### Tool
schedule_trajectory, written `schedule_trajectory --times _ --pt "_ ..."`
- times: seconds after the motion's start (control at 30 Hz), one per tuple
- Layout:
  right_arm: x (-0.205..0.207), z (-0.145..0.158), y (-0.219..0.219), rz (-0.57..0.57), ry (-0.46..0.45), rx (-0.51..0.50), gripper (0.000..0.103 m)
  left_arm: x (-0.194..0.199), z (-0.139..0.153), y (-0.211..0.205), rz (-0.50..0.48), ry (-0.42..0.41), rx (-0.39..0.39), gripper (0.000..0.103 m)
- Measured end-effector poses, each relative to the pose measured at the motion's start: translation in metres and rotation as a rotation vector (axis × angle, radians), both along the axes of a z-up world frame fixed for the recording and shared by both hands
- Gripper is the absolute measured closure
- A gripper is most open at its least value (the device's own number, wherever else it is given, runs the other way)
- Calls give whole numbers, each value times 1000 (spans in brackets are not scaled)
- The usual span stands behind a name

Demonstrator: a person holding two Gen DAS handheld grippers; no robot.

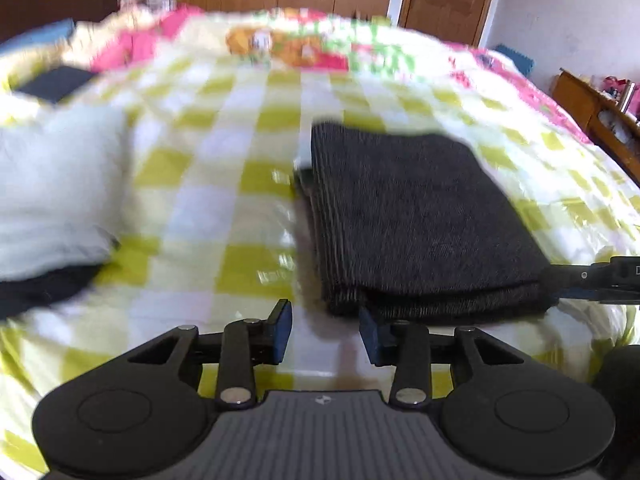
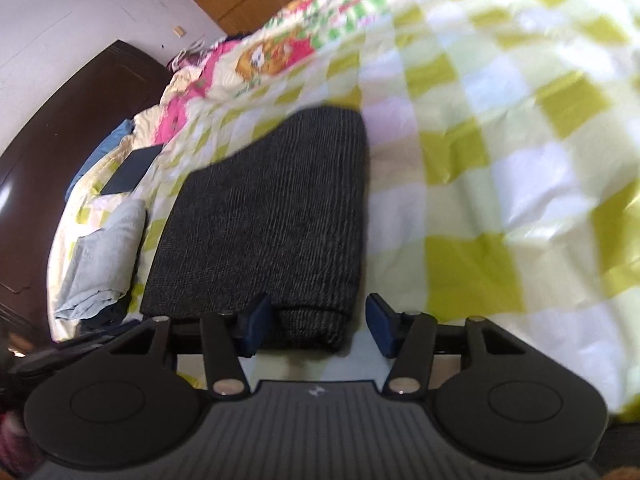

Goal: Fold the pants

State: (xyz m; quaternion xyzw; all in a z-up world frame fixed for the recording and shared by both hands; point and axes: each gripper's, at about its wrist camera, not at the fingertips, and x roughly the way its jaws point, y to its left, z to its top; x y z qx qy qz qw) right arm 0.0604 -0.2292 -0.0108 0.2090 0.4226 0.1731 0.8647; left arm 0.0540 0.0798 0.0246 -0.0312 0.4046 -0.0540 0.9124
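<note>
**Tools open at folded pants, near edge**

Left tool (image 1: 325, 334), left wrist view: jaws apart, holding nothing, right pad touching or just short of the near edge of the dark pants (image 1: 416, 216). Pants lie as one folded stack on the checked bed cover (image 1: 240, 184). Picture blurred. Judgement: folding looks nearly done; best to press or square the near edge gently, avoid dragging layers.

Right tool (image 2: 316, 326), right wrist view: jaws apart, straddling the near corner of the pants (image 2: 272, 216), not clamped.

Count: one pants stack, two tools, one pale folded garment (image 2: 102, 256), one flat dark item (image 2: 132, 170) further back.
</note>
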Motion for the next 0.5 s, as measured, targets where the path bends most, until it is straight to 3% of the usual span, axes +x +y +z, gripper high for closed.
schedule_trajectory --times 0.17,0.23,0.3,0.37,0.5 --pt "1 22 4 -13 -108 -34 48 5 32 -12 -23 -162 42 50" --pt "12 23 16 5 -119 -58 48 21 33 -24 -45 -184 57 50" --pt "23 20 28 31 -130 -66 48 40 23 -33 -56 -176 66 50" --pt "31 11 41 41 -104 -89 48 54 4 -38 -51 -115 76 50" --pt "20 -1 52 62 -118 -163 48 42 -22 -42 -74 -63 108 50"
